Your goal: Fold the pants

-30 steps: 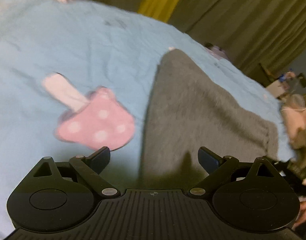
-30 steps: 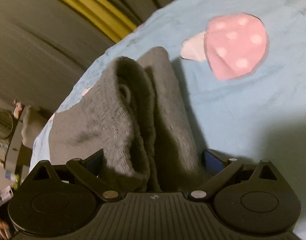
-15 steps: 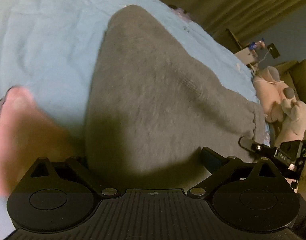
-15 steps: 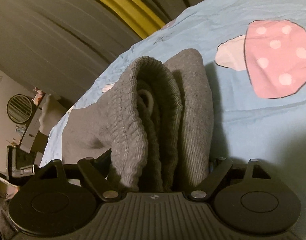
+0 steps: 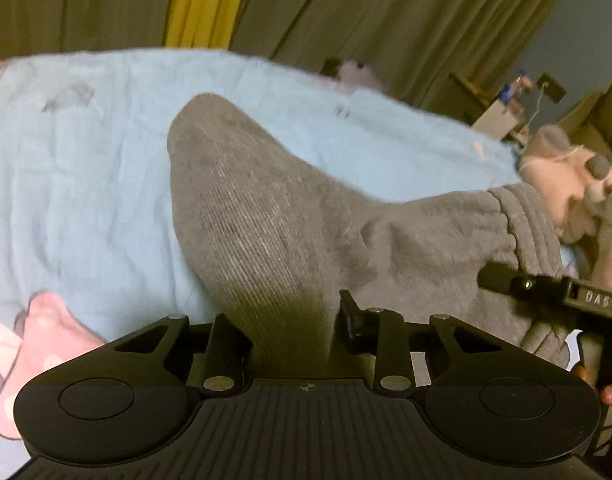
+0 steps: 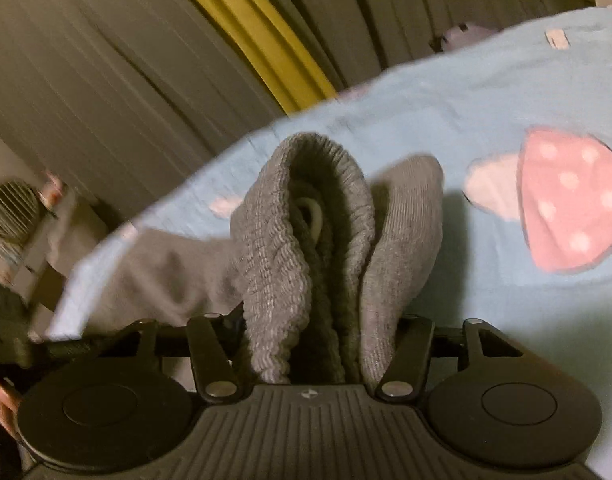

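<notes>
Grey ribbed knit pants (image 5: 265,216) lie on the light-blue mushroom-print bedspread (image 5: 85,160), already doubled. Left gripper (image 5: 289,320) and right gripper (image 6: 318,320) are closing, pinching cloth; final fold remains, I'd guess.

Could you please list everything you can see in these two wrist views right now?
pants: one pair, grey knit, lying on the bedspread, bunched between both sets of fingers; ribbed waistband in the right gripper.
bedspread: one, light blue, under the pants.
mushroom print: pink cap with white dots, pale stem, on the bedspread.
curtains: olive-grey with a yellow strip, behind the bed.
plush toy: pink and grey, at the bed's far edge.
left gripper: black, fingers closing on a fold of the pants.
right gripper: black, fingers closing on the waistband.
</notes>
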Demonstrator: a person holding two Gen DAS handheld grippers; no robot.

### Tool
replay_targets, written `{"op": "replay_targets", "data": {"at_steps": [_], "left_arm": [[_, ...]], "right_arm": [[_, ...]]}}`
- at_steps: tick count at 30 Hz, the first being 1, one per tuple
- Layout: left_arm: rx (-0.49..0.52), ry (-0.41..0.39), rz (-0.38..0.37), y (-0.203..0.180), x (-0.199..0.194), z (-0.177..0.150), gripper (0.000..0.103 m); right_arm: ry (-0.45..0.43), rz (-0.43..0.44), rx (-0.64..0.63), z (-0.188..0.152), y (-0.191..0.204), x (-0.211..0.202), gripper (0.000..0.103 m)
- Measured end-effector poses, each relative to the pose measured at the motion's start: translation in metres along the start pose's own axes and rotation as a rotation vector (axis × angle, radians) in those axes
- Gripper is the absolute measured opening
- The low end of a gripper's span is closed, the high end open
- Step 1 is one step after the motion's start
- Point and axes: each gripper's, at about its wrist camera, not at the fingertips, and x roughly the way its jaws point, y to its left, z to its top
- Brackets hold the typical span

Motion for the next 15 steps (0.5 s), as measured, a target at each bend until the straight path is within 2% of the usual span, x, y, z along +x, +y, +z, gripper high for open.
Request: {"op": "replay_targets", "data": {"at_steps": [3, 5, 6, 7, 8, 9, 10, 11, 12, 13, 15], "left_arm": [[0.013, -0.068, 0.0, -0.006, -0.013, 0.017, 0.032], [-0.003, -0.112, -0.003, -0.003, -0.021, 0.029, 0.032], [-0.025, -0.13, -0.011, -0.001, -0.023, 0.035, 0.035], [-0.058, -0.131, -0.012, 0.004, -0.024, 0.041, 0.041], [-0.096, -0.12, 0.017, 0.008, -0.022, 0.048, 0.062], [-0.144, -0.115, 0.111, 0.013, -0.019, 0.055, 0.088], [-0.182, -0.125, 0.227, 0.018, -0.02, 0.056, 0.093], [-0.197, -0.147, 0.318, 0.023, -0.024, 0.054, 0.094], [-0.172, -0.154, 0.344, 0.027, -0.029, 0.048, 0.095], [-0.147, -0.142, 0.339, 0.03, -0.031, 0.04, 0.095], [-0.138, -0.12, 0.325, 0.031, -0.033, 0.02, 0.095]], "right_arm": [[-0.052, 0.033, -0.002, 0.019, 0.014, -0.009, 0.055], [-0.097, 0.042, -0.023, 0.032, 0.022, -0.014, 0.055], [-0.12, 0.045, -0.024, 0.038, 0.024, -0.015, 0.055], [-0.139, 0.042, -0.018, 0.045, 0.026, -0.015, 0.058], [-0.148, 0.028, -0.014, 0.052, 0.026, -0.012, 0.07], [-0.151, -0.013, -0.026, 0.059, 0.026, -0.007, 0.08], [-0.149, -0.116, -0.059, 0.064, 0.026, -0.004, 0.096], [-0.152, -0.252, -0.097, 0.065, 0.028, -0.003, 0.099], [-0.154, -0.344, -0.145, 0.063, 0.031, -0.002, 0.099], [-0.171, -0.389, -0.185, 0.057, 0.032, -0.005, 0.099], [-0.205, -0.381, -0.226, 0.039, 0.032, -0.012, 0.099]]}}
